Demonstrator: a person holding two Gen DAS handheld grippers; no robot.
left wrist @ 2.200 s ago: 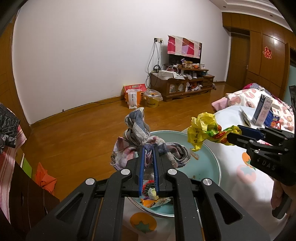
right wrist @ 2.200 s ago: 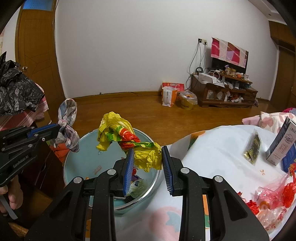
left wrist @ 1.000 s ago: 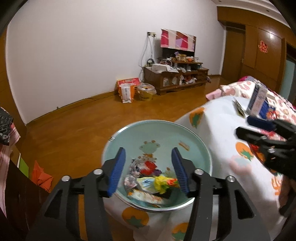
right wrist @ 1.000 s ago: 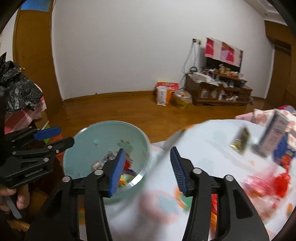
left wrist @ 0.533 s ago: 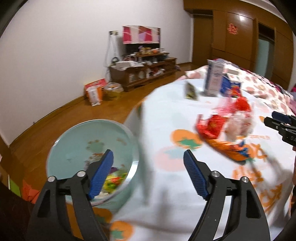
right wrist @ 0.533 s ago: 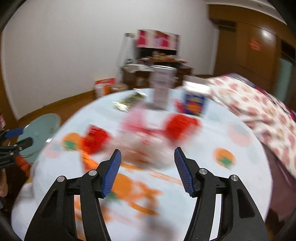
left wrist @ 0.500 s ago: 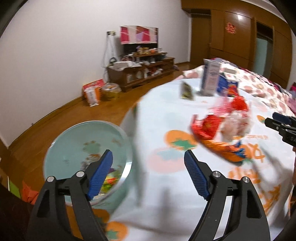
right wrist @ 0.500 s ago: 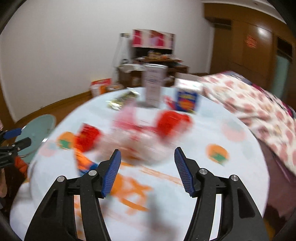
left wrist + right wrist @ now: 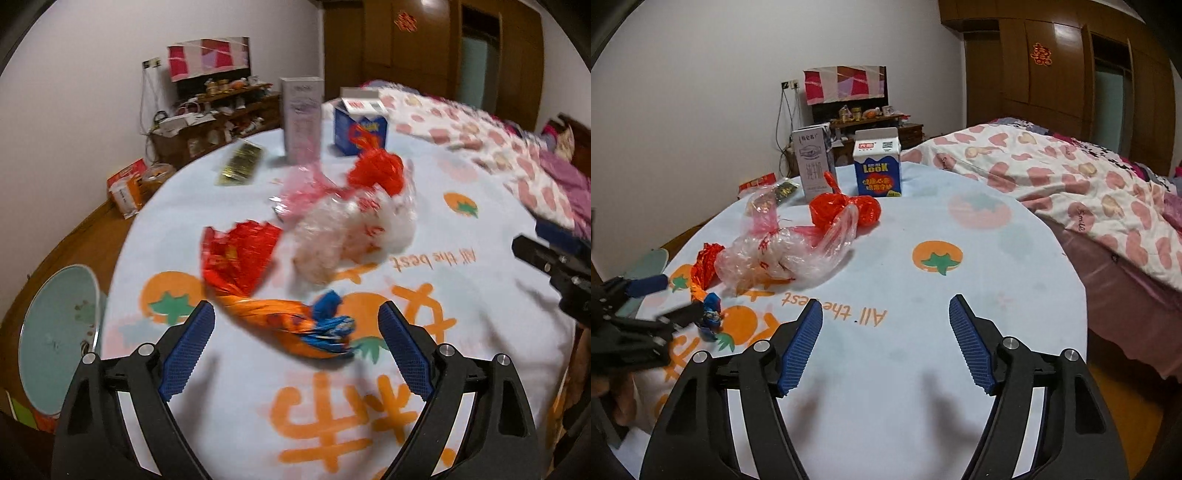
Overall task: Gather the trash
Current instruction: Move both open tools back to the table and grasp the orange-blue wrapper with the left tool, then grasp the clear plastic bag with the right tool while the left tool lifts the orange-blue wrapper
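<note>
In the left wrist view my left gripper (image 9: 295, 308) hangs over the round table, its jaws opening wide, pads touching nothing. An orange and blue twisted wrapper (image 9: 280, 321) lies on the cloth just beyond and between its fingertips. Behind it are a red foil wrapper (image 9: 240, 254), a crumpled clear plastic bag (image 9: 351, 229) and a red bag (image 9: 380, 171). My right gripper (image 9: 885, 304) is opening too, with only bare tablecloth (image 9: 960, 332) between its fingers. The clear bag (image 9: 790, 251) lies ahead of it to the left. The teal basin (image 9: 55, 332) with earlier trash stands off the table's left edge.
A grey carton (image 9: 812, 162) and a blue and white carton (image 9: 877, 168) stand at the table's far side, with a gold packet (image 9: 240, 164) near them. A bed with a heart-print quilt (image 9: 1071, 184) runs along the right. Wooden floor lies beyond the table.
Both grippers let the cloth bundle and yellow wrapper go over the basin, then swung right to the table. Both pairs of jaws now stand wider.
</note>
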